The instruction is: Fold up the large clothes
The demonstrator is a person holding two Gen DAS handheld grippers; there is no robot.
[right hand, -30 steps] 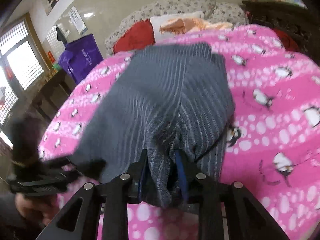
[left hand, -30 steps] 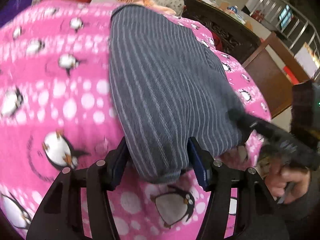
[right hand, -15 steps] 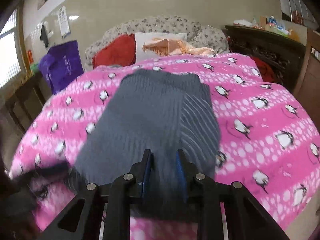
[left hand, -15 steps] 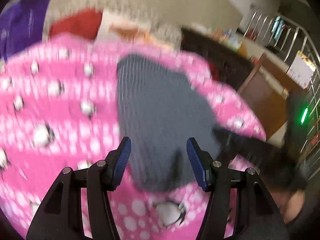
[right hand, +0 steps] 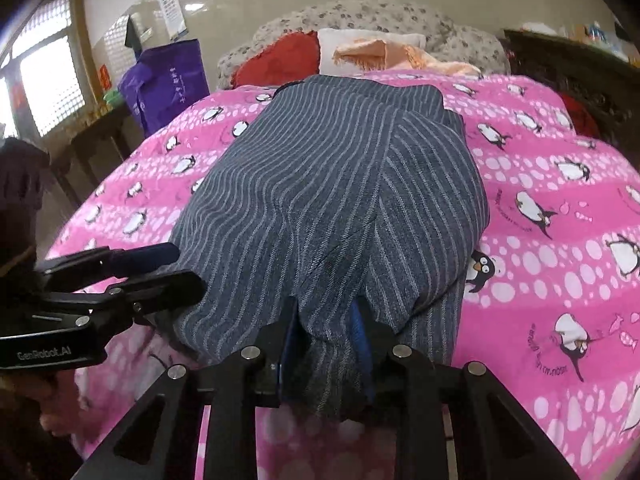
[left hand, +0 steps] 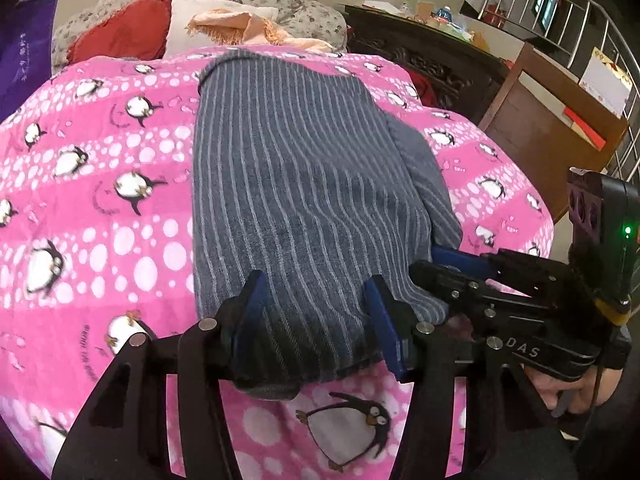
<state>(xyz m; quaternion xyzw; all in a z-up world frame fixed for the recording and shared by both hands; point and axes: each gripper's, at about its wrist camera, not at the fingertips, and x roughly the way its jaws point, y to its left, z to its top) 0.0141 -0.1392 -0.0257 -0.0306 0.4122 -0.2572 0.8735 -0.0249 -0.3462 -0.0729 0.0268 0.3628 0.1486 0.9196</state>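
A pink penguin blanket covers the bed, and the striped grey garment lies folded lengthwise along it. Both grippers sit low at its near edge: the right gripper pinches a bunched fold, while the left gripper gapes wide astride the hem, gripping nothing.

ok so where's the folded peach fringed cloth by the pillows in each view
Left wrist view: the folded peach fringed cloth lies at top centre, beyond the far end of the grey striped garment.
Right wrist view: it sits at top centre-right, again past the garment's far end.
Shared landmark: the red cushion, just left of the cloth in both views.
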